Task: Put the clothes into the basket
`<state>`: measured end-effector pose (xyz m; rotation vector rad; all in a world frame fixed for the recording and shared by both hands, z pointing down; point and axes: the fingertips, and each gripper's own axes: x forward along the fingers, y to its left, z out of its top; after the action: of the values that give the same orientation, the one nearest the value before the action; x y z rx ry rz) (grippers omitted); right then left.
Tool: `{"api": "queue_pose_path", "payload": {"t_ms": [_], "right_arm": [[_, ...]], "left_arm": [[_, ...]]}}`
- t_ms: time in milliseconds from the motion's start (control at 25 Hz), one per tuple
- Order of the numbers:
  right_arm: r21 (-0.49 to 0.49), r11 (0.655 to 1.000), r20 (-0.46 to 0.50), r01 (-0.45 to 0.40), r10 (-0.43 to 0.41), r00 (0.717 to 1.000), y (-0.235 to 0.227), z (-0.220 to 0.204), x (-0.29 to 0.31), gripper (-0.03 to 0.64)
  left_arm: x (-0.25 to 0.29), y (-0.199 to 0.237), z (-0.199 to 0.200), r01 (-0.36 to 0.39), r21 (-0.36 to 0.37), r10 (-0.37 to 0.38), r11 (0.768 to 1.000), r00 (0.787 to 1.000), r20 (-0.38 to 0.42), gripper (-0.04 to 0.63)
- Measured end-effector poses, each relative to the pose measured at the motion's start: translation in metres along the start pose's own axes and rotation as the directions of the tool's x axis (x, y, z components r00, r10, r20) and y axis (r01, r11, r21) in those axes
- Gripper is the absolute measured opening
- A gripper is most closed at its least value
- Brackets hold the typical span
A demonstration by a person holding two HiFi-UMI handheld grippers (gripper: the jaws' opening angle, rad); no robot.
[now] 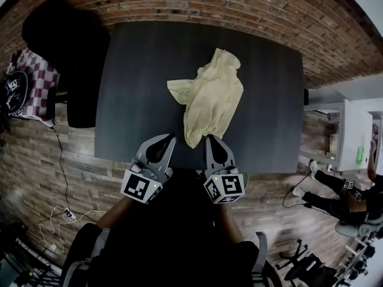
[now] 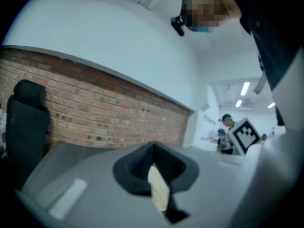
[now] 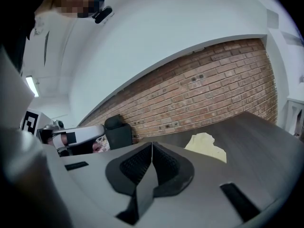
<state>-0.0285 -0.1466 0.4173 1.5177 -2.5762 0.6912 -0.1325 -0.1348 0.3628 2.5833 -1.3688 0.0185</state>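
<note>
Head view: yellow cloth [image 1: 210, 94] is laid on the tabletop [image 1: 137, 88], at 12 o'clock from left gripper [image 1: 169, 139] and right gripper [image 1: 210, 138]. Both jaws are closed.

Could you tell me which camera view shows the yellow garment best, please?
The head view: the whole yellow garment lies crumpled on the dark table, unobstructed. The right gripper view catches only a part of it beyond the right tongs; the left gripper view shows just a pale sliver at the left tongs.

Dark table [image 1: 134, 94]; pale yellow garment [image 1: 210, 94] crumpled on top.
</note>
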Motion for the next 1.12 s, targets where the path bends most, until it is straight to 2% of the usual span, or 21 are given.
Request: {"api": "queue_pose_path", "payload": {"t_ms": [240,400,520,640,720,880,1120], "right_arm": [[-0.011,0.999,-0.025,0.039,-0.039,0.999,-0.01,0.0,0.035,0.016],[0.023,0.997,-0.076,0.078,-0.076,0.994,-0.019,-0.01,0.061,0.109],[0.008,0.994,-0.119,0.108,-0.107,0.987,-0.029,-0.018,0.083,0.176],[0.032,0.984,-0.163,0.177,-0.17,0.972,-0.046,-0.032,0.097,0.264],[0.057,0.972,-0.182,0.228,-0.214,0.96,-0.059,-0.039,0.104,0.297],[0.099,0.952,-0.236,0.291,-0.262,0.936,-0.079,-0.057,0.115,0.327],[0.121,0.934,-0.3,0.336,-0.288,0.909,-0.094,-0.077,0.131,0.347]], "left_arm": [[0.021,0.024,0.005,0.044,-0.016,-0.044,0.999,0.999,0.005,0.005],[0.028,0.047,0.003,0.045,-0.041,-0.046,0.998,0.999,-0.021,0.005],[0.031,0.057,-0.006,0.042,-0.068,-0.044,0.997,0.999,-0.032,0.005],[0.031,0.062,-0.014,0.052,-0.086,-0.056,0.995,0.997,-0.048,0.005],[0.033,0.07,-0.013,0.058,-0.079,-0.062,0.995,0.997,-0.049,0.005],[0.039,0.091,-0.012,0.04,-0.08,-0.044,0.996,0.998,-0.042,0.005],[0.044,0.112,-0.014,0.026,-0.101,-0.031,0.994,0.999,-0.044,0.005]]}}
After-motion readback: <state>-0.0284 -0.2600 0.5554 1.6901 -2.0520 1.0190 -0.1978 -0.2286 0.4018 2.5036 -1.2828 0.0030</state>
